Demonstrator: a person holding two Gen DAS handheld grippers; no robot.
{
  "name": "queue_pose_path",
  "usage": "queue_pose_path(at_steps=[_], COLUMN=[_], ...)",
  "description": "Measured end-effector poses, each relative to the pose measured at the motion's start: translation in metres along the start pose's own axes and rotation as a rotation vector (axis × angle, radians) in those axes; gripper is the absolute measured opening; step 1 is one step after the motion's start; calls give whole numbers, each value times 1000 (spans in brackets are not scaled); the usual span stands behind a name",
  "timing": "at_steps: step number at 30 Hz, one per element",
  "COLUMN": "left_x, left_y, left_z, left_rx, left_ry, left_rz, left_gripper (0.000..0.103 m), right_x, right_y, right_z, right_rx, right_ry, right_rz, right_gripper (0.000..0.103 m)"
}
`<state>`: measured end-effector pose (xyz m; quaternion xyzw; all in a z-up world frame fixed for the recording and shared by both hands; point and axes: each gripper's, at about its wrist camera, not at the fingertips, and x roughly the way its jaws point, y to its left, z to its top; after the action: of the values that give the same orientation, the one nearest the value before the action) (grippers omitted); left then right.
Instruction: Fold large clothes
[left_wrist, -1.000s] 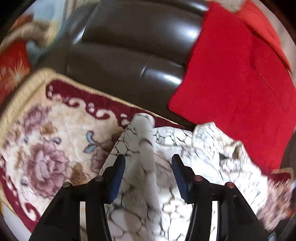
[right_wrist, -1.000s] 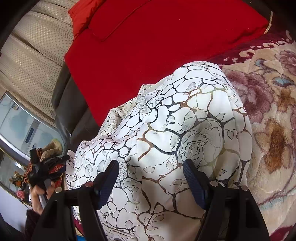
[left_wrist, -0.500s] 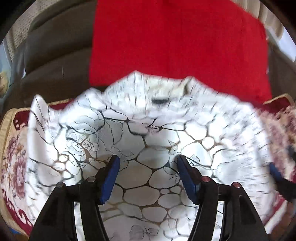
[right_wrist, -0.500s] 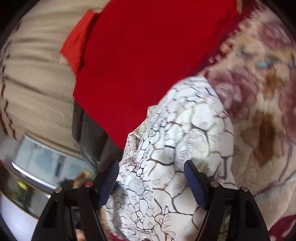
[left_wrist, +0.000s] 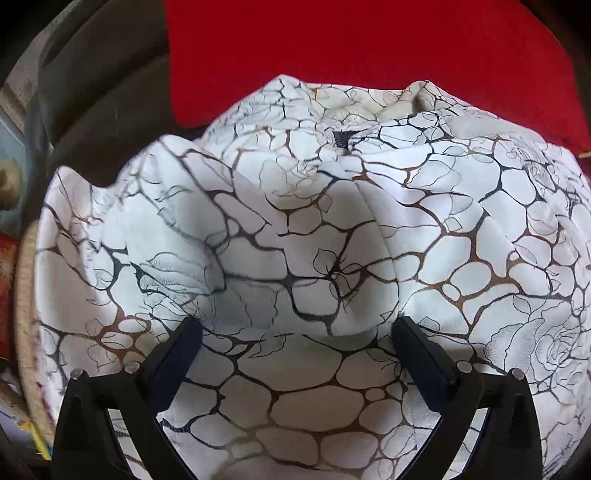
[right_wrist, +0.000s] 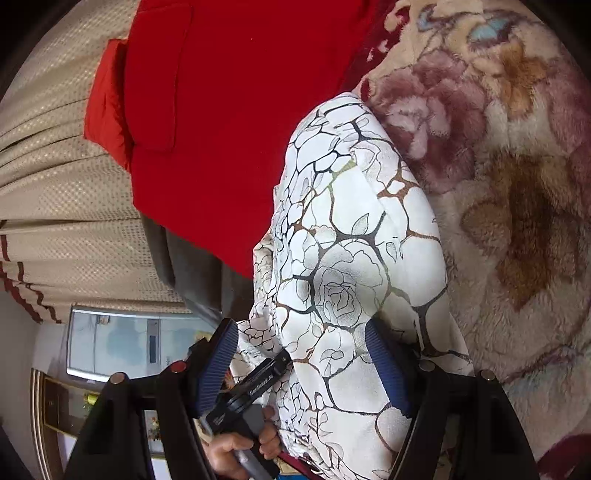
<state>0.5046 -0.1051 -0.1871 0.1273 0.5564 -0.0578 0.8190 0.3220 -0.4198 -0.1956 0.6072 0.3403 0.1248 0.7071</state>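
A large white garment (left_wrist: 332, 240) with a black and gold cracked rose print lies bunched, filling the left wrist view. My left gripper (left_wrist: 297, 325) points down at it, its jaws opening wide; cloth lies under and between the fingers, but the pads do not press it. In the right wrist view the same garment (right_wrist: 343, 258) runs up from between the fingers of my right gripper (right_wrist: 299, 326). A fold drapes over its right finger (right_wrist: 388, 373), and the left pad (right_wrist: 218, 354) stands just clear of the cloth. A person's hand (right_wrist: 236, 446) holds the left gripper's black handle at the bottom.
A red cloth (left_wrist: 369, 55) covers the dark sofa (left_wrist: 103, 110) behind the garment. A plush floral blanket (right_wrist: 517, 184) lies under it on the right. A beige curtain (right_wrist: 55, 166) and a window (right_wrist: 110, 343) are at the left of the right wrist view.
The left view swung from the floral blanket and a thin fold onto the garment's middle, and its jaws spread much wider. The right view rolled; the hand with the other gripper came into view.
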Motion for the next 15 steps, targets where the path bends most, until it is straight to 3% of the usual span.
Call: queue_pose_path(at_steps=[9,15], left_x=[-8,-22], left_y=[2,-11], left_z=[-12,-13], left_rx=[-24,-46], left_ry=[-12,-16], left_rz=[26,96], left_gripper=[103,103], right_x=[-6,-10], right_y=[-19,-22], right_z=[10,10], right_rx=[46,31], right_ry=[69,78], right_rz=[82,78], right_gripper=[75,75])
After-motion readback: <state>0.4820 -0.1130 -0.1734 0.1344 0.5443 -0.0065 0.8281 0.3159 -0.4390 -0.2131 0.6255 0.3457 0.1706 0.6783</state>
